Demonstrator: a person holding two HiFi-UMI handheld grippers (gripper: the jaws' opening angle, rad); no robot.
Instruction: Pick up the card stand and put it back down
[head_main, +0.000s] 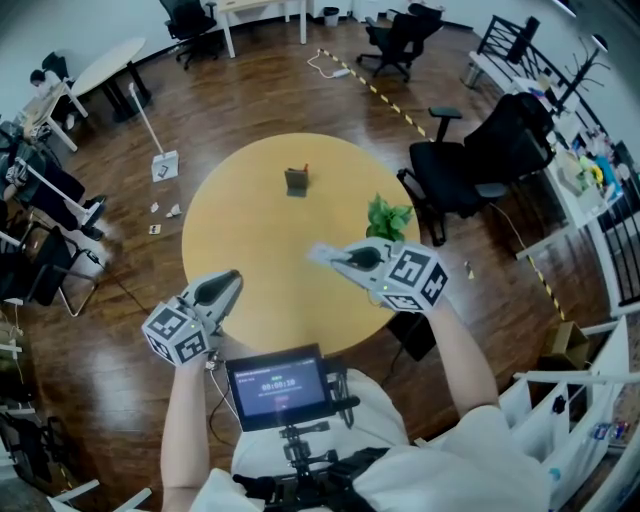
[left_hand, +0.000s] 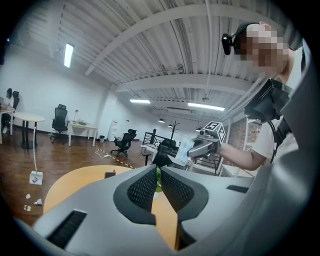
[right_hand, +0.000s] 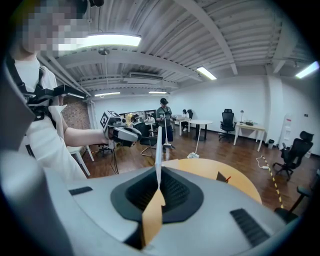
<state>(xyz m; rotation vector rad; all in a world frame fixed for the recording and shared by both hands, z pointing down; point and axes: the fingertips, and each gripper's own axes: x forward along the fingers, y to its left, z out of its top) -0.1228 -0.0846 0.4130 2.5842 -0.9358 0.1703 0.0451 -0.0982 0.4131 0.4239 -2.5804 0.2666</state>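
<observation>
right hand-held gripper clamps card stand edge-on

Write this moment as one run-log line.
left gripper: open, empty | right gripper: shut on card | card stand: on table, untouched

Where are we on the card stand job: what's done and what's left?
Done: nothing shows. The card stand stands on the table, away from both grippers. In hand: the right gripper is clamped on a thin white card above the table; the left gripper is empty, jaws slightly apart. Left: probably the stand's lift and return.
</observation>
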